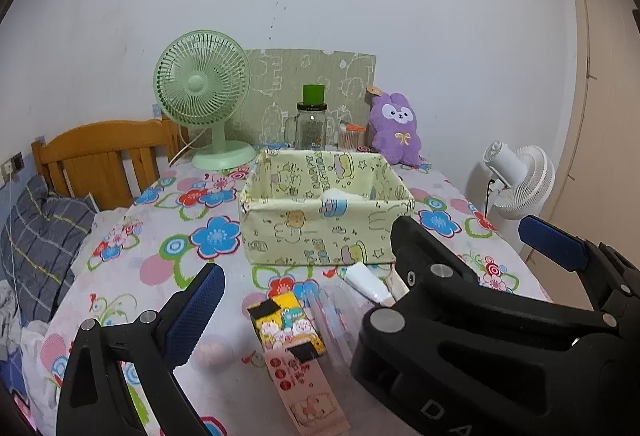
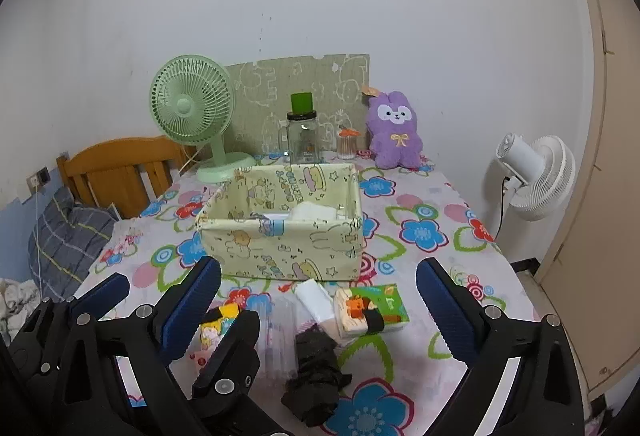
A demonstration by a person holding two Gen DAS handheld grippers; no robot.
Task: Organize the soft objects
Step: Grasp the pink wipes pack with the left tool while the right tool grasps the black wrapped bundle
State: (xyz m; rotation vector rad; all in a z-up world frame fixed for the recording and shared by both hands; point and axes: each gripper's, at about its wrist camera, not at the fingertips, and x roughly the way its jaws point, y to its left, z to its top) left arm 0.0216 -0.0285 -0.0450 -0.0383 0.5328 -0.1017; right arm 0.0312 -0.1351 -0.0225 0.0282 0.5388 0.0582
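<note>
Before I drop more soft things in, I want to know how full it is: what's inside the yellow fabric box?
The right wrist view shows white folded soft items lying low inside the fabric box, toward its back. The front wall hides the floor nearest the camera, so anything lying there cannot be seen.

Your left gripper (image 1: 308, 308) is hanging low with its blue-padded fingers (image 1: 196, 312) spread wide, nothing between them. Your right gripper (image 2: 320, 300) is the same deal, pads (image 2: 444, 304) well apart and holding nothing. The two sit side by side, close enough that each one's black frame pokes into the other's wrist view. Both point forward at roughly the same height.
</note>
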